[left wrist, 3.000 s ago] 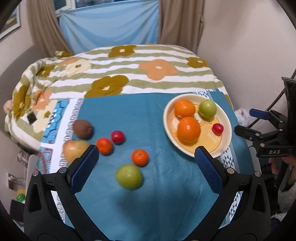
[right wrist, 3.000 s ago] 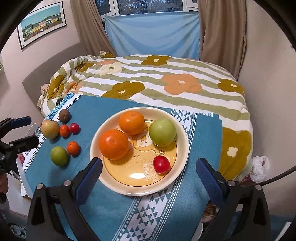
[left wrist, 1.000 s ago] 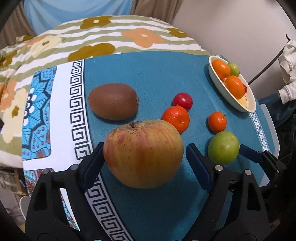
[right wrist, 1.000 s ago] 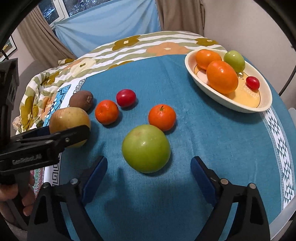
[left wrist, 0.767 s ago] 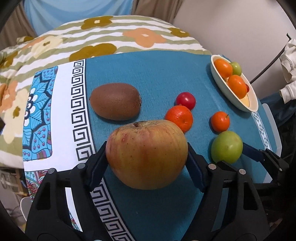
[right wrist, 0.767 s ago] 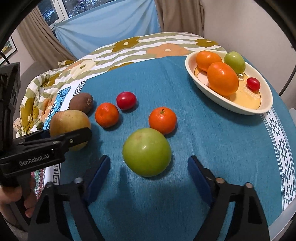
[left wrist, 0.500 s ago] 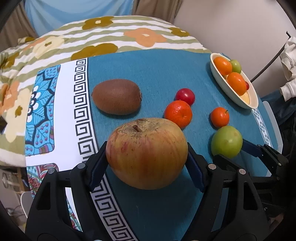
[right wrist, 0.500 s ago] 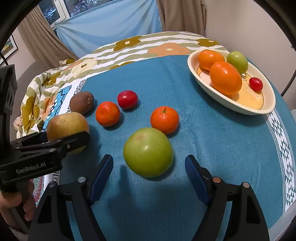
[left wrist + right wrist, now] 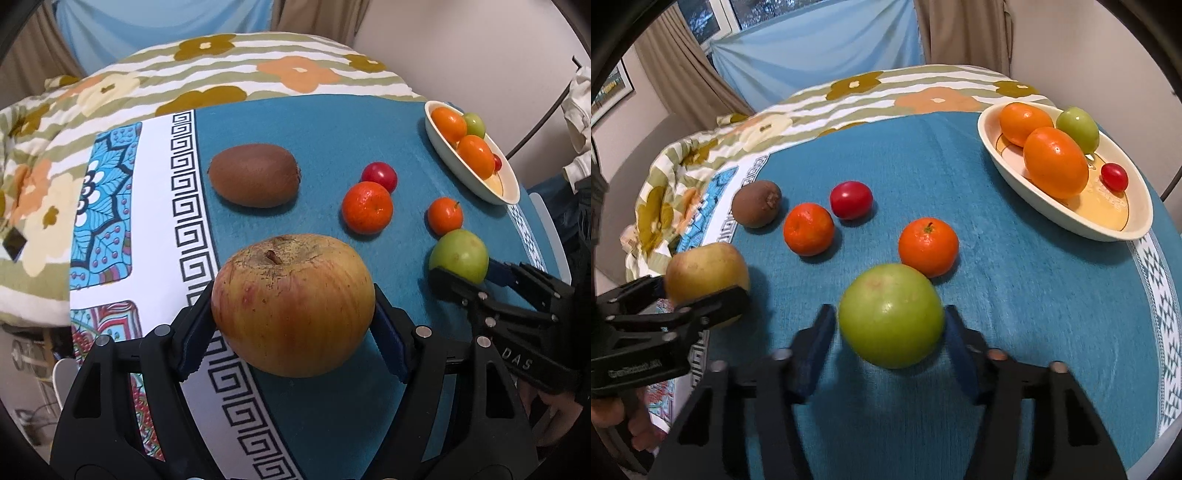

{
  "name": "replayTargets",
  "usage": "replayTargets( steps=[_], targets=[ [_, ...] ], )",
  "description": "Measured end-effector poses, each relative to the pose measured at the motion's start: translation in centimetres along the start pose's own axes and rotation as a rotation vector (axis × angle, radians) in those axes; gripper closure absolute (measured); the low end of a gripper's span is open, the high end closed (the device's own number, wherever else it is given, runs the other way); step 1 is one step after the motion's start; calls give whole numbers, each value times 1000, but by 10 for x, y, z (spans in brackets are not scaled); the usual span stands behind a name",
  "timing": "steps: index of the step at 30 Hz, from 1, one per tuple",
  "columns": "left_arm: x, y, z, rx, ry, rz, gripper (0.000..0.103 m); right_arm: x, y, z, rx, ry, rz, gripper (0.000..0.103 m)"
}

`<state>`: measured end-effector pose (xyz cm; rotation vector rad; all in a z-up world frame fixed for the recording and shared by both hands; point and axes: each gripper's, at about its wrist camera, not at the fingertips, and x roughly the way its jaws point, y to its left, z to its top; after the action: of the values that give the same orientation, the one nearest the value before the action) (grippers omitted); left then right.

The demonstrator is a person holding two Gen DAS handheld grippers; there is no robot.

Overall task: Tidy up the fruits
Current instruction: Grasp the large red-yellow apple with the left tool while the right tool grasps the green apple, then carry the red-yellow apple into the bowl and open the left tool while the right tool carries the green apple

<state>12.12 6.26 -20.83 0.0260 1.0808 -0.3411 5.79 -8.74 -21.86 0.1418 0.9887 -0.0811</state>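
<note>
The left gripper squeezes a big yellow-red apple between its two blue pads, and the apple looks lifted a little off the blue cloth. The right gripper has its pads on both sides of a green apple. They look very close to it, but I cannot tell if they pinch it. Just behind the green apple sits a small orange. Farther back lie another small orange, a red tomato and a brown kiwi. A cream bowl on the right holds two oranges, a green fruit and a little red one.
</note>
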Motion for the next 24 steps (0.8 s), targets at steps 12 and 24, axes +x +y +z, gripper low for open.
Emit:
replayTargets(
  steps=[12,24],
  targets=[
    [-43,-3,6,-2,-63,8,22,-36,-4,6,6,-35,3,52],
    [-84,-34,27,47,-125,-30,22,-92,-22,25,20,-87,-17,52]
  ],
)
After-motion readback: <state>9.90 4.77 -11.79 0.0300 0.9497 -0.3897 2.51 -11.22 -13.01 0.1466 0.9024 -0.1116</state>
